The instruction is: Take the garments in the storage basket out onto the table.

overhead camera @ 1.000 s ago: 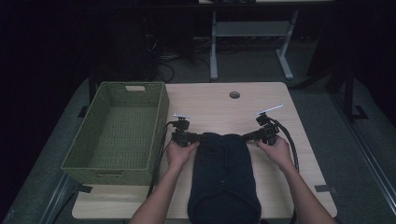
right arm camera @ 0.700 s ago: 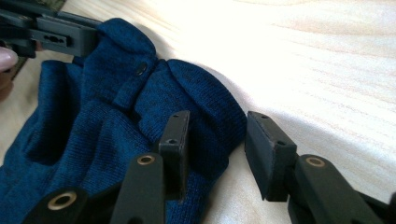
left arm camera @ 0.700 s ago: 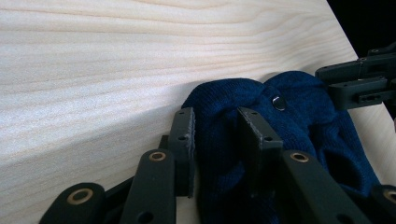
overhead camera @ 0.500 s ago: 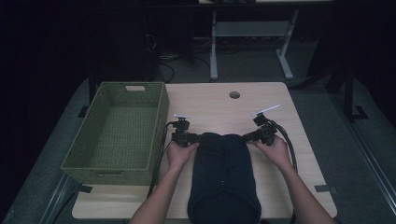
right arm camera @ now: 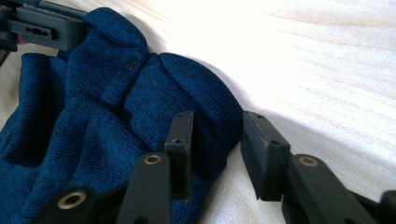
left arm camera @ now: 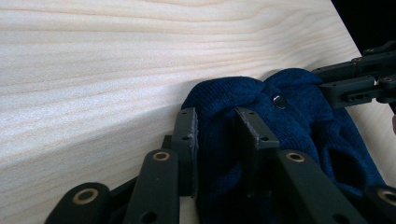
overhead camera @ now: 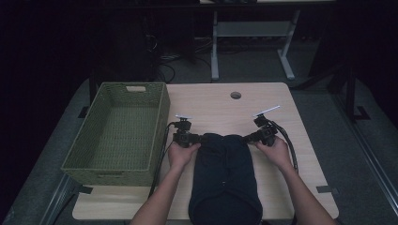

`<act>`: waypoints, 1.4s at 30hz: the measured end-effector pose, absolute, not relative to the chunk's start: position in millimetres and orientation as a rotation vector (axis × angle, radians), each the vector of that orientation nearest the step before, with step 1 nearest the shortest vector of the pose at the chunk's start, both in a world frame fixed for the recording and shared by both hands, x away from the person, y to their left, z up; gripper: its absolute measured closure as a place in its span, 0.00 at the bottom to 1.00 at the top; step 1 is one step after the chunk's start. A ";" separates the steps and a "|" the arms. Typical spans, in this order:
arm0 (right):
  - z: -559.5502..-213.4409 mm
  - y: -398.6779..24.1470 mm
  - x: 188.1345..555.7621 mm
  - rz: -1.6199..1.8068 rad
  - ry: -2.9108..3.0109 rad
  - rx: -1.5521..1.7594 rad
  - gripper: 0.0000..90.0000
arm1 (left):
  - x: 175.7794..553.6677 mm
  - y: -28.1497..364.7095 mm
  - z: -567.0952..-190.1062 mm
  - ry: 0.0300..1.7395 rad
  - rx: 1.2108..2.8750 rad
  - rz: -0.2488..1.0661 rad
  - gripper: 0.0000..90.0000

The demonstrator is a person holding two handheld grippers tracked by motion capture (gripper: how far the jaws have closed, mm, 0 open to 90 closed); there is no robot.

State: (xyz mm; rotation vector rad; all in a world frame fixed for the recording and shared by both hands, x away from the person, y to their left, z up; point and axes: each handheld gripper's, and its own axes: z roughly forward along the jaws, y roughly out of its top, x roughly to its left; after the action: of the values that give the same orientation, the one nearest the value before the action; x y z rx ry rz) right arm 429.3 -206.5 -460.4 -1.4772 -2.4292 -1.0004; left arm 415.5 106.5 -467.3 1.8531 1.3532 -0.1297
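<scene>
A dark blue knit garment [overhead camera: 225, 178] lies lengthwise on the wooden table [overhead camera: 211, 103], its collar end away from the person. A small snap button [left arm camera: 280, 100] sits near the collar. My left gripper [overhead camera: 202, 138] is at the collar's left corner. Its jaws have just been closing, and in the left gripper view [left arm camera: 217, 116] the fabric fills the gap and touches both pads. My right gripper [overhead camera: 246, 138] is at the right corner, its jaws also closing. In its own view [right arm camera: 215, 119] the collar fold [right arm camera: 205, 107] lies against the left pad, and the right pad [right arm camera: 261, 149] stands slightly off it.
A green woven basket [overhead camera: 162, 117] stands on the table's left side, close beside my left hand. A round cable hole [overhead camera: 235, 95] is near the table's far edge. Bare wood lies beyond the collar. Desk legs and cables stand on the dark floor behind.
</scene>
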 end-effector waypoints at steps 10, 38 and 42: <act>-463.7 -215.2 434.9 -1.035 -2.302 -1.481 0.87 | 419.2 107.2 -466.3 1.346 1.815 -0.170 0.91; -378.4 -238.8 461.8 -1.275 -2.233 -1.458 0.89 | 453.7 104.5 -387.1 1.227 1.678 -0.131 0.92; -362.8 -238.6 466.7 -1.311 -2.236 -1.455 0.89 | 457.0 105.8 -376.2 1.218 1.661 -0.124 0.92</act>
State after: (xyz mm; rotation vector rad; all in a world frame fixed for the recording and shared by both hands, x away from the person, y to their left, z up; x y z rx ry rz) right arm 466.7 -238.6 -362.8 -1.4554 -2.2360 -1.3115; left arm 457.0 105.8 -376.2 1.6610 1.2179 -0.1240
